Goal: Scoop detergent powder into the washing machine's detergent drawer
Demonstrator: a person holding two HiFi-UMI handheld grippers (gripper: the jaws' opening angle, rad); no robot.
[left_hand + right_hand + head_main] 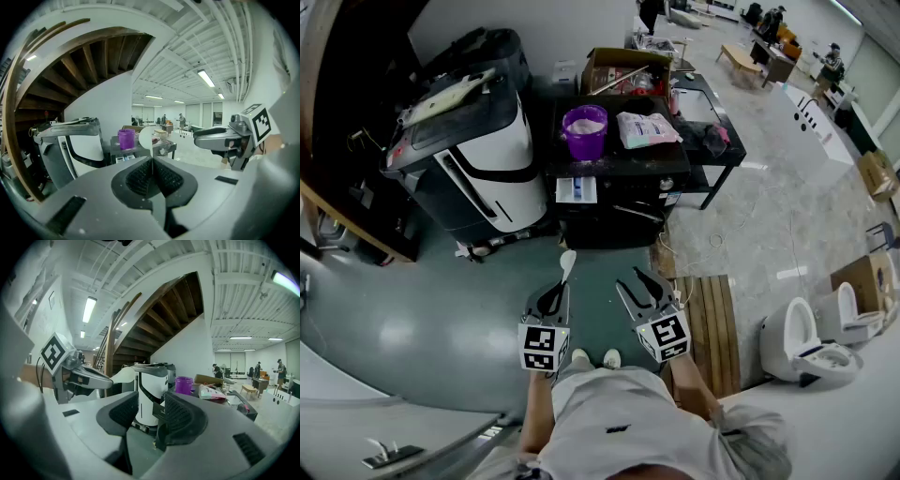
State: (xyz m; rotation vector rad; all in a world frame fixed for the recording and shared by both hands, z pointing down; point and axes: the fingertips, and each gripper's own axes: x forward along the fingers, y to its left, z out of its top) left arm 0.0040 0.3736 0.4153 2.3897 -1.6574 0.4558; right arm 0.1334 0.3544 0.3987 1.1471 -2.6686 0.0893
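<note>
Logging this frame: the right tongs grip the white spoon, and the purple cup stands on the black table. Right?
Not quite: the left tongs grip the white spoon, as the left gripper view shows; the right tongs stand open and empty. The purple cup does stand on the black table.

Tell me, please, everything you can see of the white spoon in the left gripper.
The white spoon looks like smooth plastic, with a rounded bowl and a thin handle. The left gripper pinches the handle in its shut jaws, and the bowl sticks out beyond their tips, pointing forward toward the purple tub. The spoon is held in mid-air, touching nothing but the jaws. Whether the bowl holds powder cannot be told.
</note>
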